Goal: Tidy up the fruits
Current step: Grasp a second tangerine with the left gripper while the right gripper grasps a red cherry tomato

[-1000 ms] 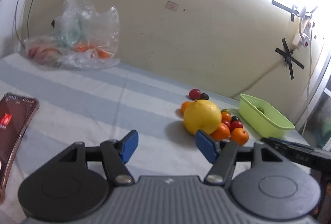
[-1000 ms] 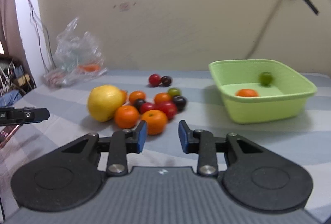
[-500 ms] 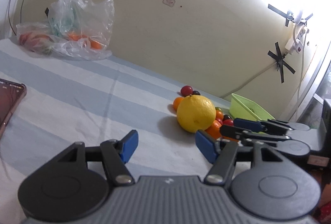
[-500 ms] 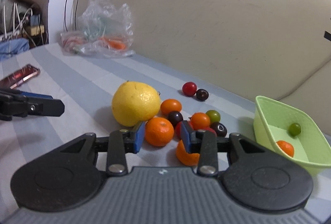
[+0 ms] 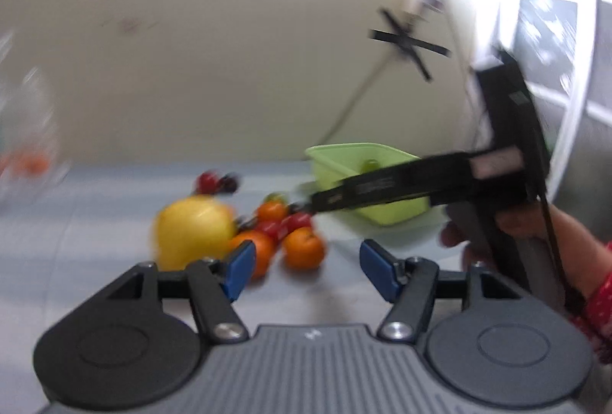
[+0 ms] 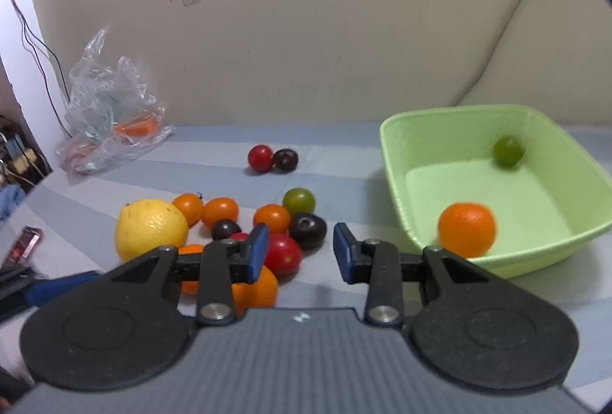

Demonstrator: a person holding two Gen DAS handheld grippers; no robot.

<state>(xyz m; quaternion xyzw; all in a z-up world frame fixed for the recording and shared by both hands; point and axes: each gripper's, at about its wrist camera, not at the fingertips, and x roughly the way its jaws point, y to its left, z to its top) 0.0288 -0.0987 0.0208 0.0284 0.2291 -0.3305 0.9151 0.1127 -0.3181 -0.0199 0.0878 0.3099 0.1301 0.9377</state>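
Note:
A pile of fruit lies on the striped cloth: a big yellow citrus (image 6: 151, 228), oranges, red, dark and green small fruits. A green bin (image 6: 543, 245) at the right holds an orange (image 6: 466, 228) and a green fruit (image 6: 507, 152). My right gripper (image 6: 298, 253) is open and empty just above the pile, a red fruit (image 6: 283, 253) between its fingers' line. My left gripper (image 5: 306, 266) is open and empty in front of the yellow citrus (image 5: 193, 230) and an orange (image 5: 304, 247). The right gripper (image 5: 306, 205) reaches over the pile there.
A clear plastic bag (image 6: 111, 111) with fruit lies at the back left by the wall. A phone (image 6: 25, 242) lies at the left edge. Two small fruits (image 6: 272, 158) sit apart behind the pile. The bin also shows in the left wrist view (image 5: 329, 155).
The left gripper has swung right, now facing the pile and bin. The right gripper has turned toward the bin and opened wider, staying over the pile.

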